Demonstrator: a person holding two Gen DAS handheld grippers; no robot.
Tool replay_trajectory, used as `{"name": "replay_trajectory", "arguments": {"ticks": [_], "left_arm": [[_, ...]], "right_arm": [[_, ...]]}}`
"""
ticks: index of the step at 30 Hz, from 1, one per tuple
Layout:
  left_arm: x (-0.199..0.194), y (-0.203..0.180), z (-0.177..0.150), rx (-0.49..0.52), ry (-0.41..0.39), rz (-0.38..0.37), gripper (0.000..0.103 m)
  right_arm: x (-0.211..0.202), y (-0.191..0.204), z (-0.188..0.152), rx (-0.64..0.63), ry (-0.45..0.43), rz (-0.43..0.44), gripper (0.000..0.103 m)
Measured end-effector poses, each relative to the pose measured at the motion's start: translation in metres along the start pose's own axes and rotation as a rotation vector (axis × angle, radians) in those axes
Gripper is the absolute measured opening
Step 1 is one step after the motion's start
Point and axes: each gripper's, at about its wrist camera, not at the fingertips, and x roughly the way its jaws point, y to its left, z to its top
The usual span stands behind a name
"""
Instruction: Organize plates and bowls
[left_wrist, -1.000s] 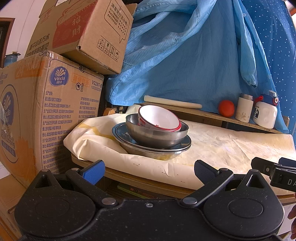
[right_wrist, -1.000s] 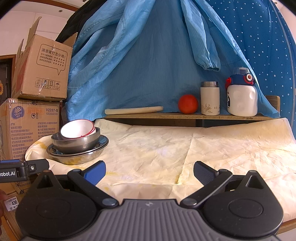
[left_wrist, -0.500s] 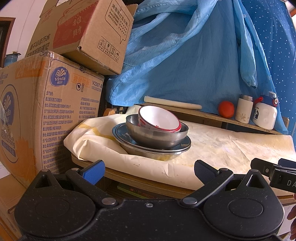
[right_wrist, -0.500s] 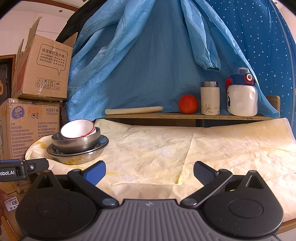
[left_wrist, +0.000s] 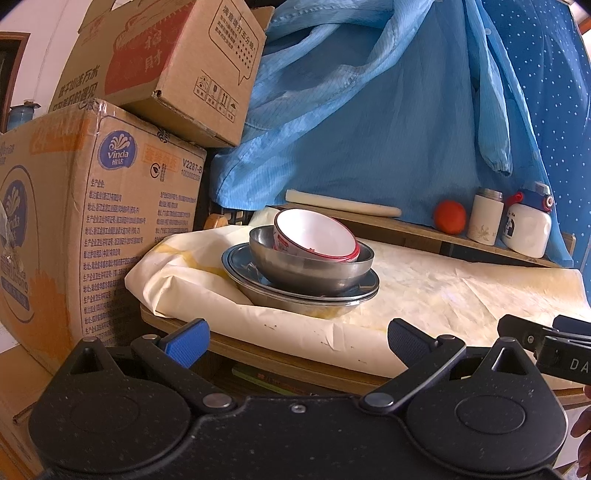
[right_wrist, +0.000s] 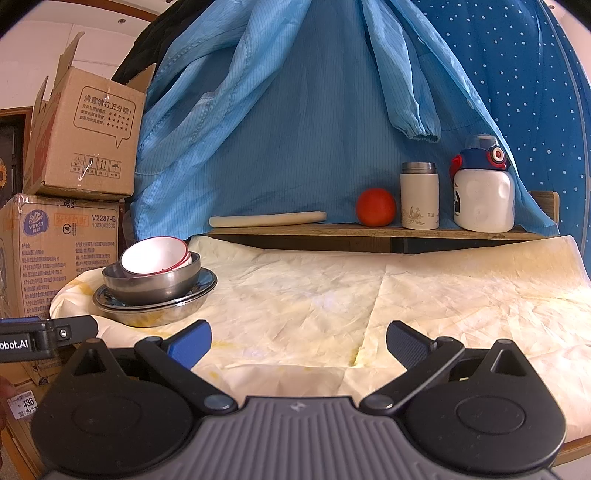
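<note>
A stack of dishes stands at the left end of the cloth-covered table (left_wrist: 443, 295). Steel plates (left_wrist: 354, 291) lie at the bottom, a steel bowl (left_wrist: 314, 269) sits on them, and a tilted white bowl with a red rim (left_wrist: 317, 234) rests inside it. The same stack shows in the right wrist view: plates (right_wrist: 147, 314), steel bowl (right_wrist: 155, 284), white bowl (right_wrist: 155, 256). My left gripper (left_wrist: 297, 338) is open, short of the table's front edge, below the stack. My right gripper (right_wrist: 298, 341) is open over the cloth, to the right of the stack, nothing between its fingers.
Two cardboard boxes (left_wrist: 99, 206) are piled left of the table. A rear shelf (right_wrist: 369, 232) carries a rolling pin (right_wrist: 266, 219), an orange ball (right_wrist: 375, 206), a white flask (right_wrist: 419, 195) and a white bottle with a blue cap (right_wrist: 483, 188). Blue garments (right_wrist: 314, 110) hang behind.
</note>
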Motion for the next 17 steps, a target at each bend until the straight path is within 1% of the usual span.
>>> {"name": "replay_trajectory", "arguments": {"ticks": [6, 10, 17], "left_arm": [[0.0033, 0.0006, -0.0002, -0.005, 0.019, 0.011, 0.102], [0.0022, 0.0, 0.0, -0.003, 0.012, 0.033, 0.102], [-0.0001, -0.0008, 0.0003, 0.0, 0.004, 0.027, 0.102]], "right_arm": [[-0.0002, 0.0003, -0.0003, -0.001, 0.001, 0.002, 0.103], [0.0, 0.0003, -0.0001, -0.001, 0.001, 0.002, 0.103], [0.0, 0.0002, 0.0, -0.002, 0.001, 0.002, 0.103]]}}
